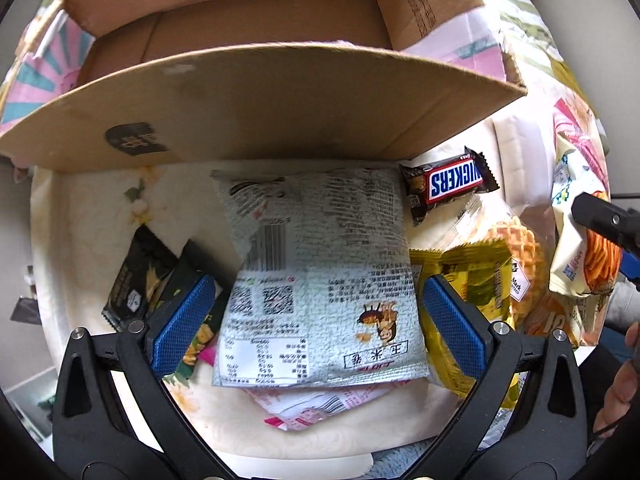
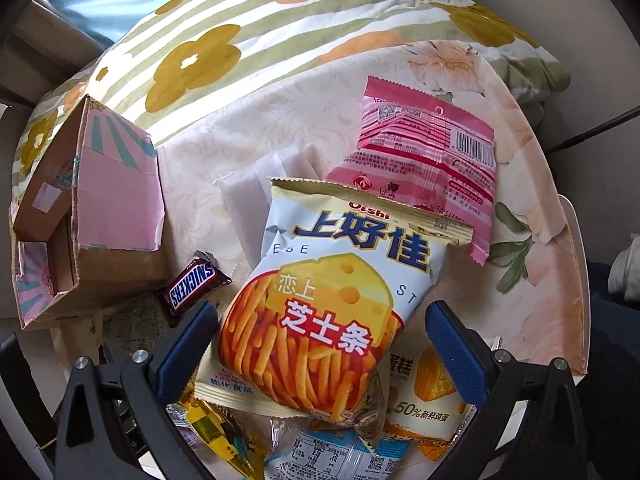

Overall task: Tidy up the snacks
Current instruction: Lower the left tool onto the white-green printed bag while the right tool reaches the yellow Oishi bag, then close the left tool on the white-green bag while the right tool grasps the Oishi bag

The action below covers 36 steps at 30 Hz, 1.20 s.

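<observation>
My left gripper (image 1: pixel 316 320) is open, its blue pads either side of a silver popcorn bag (image 1: pixel 316 272) lying face down in front of the open cardboard box (image 1: pixel 248 112). My right gripper (image 2: pixel 320 344) is open around a cheese-stick bag (image 2: pixel 320 320) that lies on top of other packets. A Snickers bar (image 1: pixel 452 186) lies right of the silver bag; it also shows in the right wrist view (image 2: pixel 192 286). A pink bag (image 2: pixel 428 160) lies beyond the cheese sticks. The right gripper shows in the left wrist view (image 1: pixel 608 224) at the far right.
Dark packets (image 1: pixel 140 280) lie left of the silver bag, yellow packets (image 1: pixel 468 288) and a waffle pack (image 1: pixel 516 248) to its right, a pink packet (image 1: pixel 316 404) beneath it. An egg-cake pack (image 2: pixel 424 400) and blue-white pack (image 2: pixel 332 456) lie under the cheese sticks. A floral pillow (image 2: pixel 280 40) is behind.
</observation>
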Motion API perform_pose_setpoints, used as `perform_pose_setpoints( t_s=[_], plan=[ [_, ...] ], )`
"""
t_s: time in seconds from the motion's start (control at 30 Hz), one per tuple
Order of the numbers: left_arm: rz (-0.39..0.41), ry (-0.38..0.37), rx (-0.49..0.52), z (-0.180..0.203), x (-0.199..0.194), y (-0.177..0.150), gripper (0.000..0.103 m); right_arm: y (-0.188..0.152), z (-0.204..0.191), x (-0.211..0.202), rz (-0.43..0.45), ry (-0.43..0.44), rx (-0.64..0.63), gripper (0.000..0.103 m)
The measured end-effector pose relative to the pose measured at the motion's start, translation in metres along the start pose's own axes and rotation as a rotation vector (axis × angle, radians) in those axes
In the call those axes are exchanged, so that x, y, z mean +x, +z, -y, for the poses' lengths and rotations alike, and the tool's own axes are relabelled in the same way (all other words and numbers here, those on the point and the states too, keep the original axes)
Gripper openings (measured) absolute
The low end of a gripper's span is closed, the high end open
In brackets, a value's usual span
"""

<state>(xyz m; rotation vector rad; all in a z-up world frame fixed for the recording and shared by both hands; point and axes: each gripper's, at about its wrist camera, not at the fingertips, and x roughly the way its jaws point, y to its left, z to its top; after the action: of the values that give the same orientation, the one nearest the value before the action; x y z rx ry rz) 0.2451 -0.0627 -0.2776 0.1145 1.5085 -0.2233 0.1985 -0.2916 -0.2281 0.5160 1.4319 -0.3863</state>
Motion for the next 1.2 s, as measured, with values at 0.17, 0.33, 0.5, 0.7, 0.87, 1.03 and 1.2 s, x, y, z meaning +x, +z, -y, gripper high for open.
perform_pose_setpoints(
  t_s=[0.17,0.33,0.5,0.7,0.87,1.03,1.2],
  plan=[
    [-0.018,0.0,-0.017,0.0,0.012,0.01,0.102,0.01,-0.001,0.012,-0.031,-0.019,0.025,0.103],
    [-0.032,0.0,-0.005,0.0,0.027,0.02,0.089,0.015,-0.002,0.023,-0.038,-0.035,0.032,0.101],
    [0.016,-0.001,0.034,0.008,0.03,0.022,0.078,0.013,0.001,0.028,-0.042,-0.041,0.022,0.078],
    [0.058,-0.003,0.035,0.014,0.026,0.014,0.065,0.006,0.006,0.019,0.0,-0.028,-0.005,0.063],
    [0.101,-0.007,0.035,0.017,0.009,0.005,0.057,-0.003,0.001,0.008,0.044,-0.007,-0.049,0.056],
    [0.168,-0.008,0.021,0.02,-0.015,-0.032,0.055,-0.014,0.0,-0.01,0.101,0.015,-0.103,0.054],
    [0.24,-0.003,0.0,0.021,-0.042,-0.05,0.055,-0.027,0.001,-0.025,0.147,0.041,-0.154,0.054]
  ],
)
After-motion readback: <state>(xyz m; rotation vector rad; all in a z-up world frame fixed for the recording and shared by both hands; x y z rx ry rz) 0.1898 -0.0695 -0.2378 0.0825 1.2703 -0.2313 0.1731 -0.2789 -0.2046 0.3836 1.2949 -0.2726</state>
